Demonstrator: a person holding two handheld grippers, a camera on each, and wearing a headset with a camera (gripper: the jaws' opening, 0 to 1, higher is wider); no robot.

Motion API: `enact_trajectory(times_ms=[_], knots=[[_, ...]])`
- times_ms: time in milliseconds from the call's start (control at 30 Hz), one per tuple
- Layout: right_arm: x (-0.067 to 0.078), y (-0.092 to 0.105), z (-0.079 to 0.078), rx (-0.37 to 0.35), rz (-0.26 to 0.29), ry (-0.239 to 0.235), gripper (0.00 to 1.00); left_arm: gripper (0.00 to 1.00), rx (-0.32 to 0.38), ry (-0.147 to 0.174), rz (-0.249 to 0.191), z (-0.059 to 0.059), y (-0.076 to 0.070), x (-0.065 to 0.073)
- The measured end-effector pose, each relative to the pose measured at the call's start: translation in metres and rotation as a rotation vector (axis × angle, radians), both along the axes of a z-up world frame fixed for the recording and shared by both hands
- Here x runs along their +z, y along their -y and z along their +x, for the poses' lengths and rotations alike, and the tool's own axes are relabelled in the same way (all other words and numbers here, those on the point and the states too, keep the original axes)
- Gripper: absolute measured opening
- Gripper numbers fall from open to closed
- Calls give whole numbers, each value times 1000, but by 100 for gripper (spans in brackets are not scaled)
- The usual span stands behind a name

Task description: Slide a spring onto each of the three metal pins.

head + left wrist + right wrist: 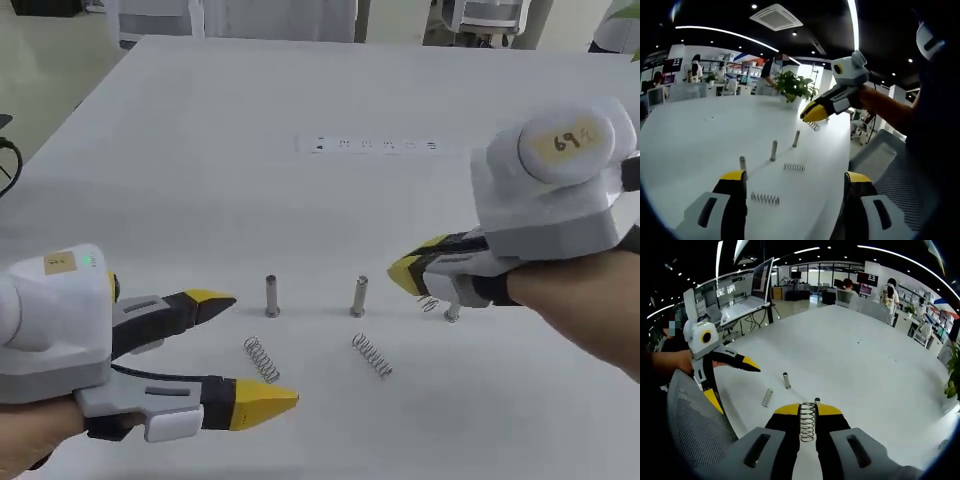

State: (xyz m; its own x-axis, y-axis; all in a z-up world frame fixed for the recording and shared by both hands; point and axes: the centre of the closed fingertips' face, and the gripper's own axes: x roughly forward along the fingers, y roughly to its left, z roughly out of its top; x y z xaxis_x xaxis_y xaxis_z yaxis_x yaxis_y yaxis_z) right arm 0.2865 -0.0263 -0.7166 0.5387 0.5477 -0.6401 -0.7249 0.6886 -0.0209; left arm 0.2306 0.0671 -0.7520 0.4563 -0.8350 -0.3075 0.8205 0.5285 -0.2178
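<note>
Three short metal pins stand upright in a row on the white table: left pin [271, 296], middle pin [359, 296], right pin [452, 313]. My right gripper [412, 272] is shut on a spring [807, 427], which hangs [428, 302] just left of the right pin and above it. Two more springs lie flat in front of the pins, one [262, 358] near the left pin and one [372, 355] near the middle pin. My left gripper [240, 350] stands open at the near left, its jaws wide around the left spring [765, 199] without touching it.
A flush socket strip [366, 145] sits in the table top farther back. The table [200, 180] is wide and white. Office desks, plants and people are in the background of the gripper views.
</note>
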Motion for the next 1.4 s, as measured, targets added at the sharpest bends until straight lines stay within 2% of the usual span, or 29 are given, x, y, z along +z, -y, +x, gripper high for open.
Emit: enact_trajectory(times_ms=[200, 400, 767, 967, 1133, 1400], knots=[[19, -18, -2, 32, 60, 31, 8, 73, -1, 6, -30, 1, 1, 8], [30, -30, -8, 58, 120, 39, 8, 70, 3, 11, -79, 2, 3, 20], [39, -46, -21, 106, 167, 55, 8, 61, -52, 33, -119, -3, 19, 42], [47, -54, -26, 124, 203, 55, 8, 55, -72, 38, -169, -4, 23, 59], [53, -59, -28, 136, 225, 59, 8, 53, -97, 49, -173, -4, 30, 68], [67, -63, -33, 152, 253, 84, 8, 50, -116, 72, -230, 0, 40, 89]])
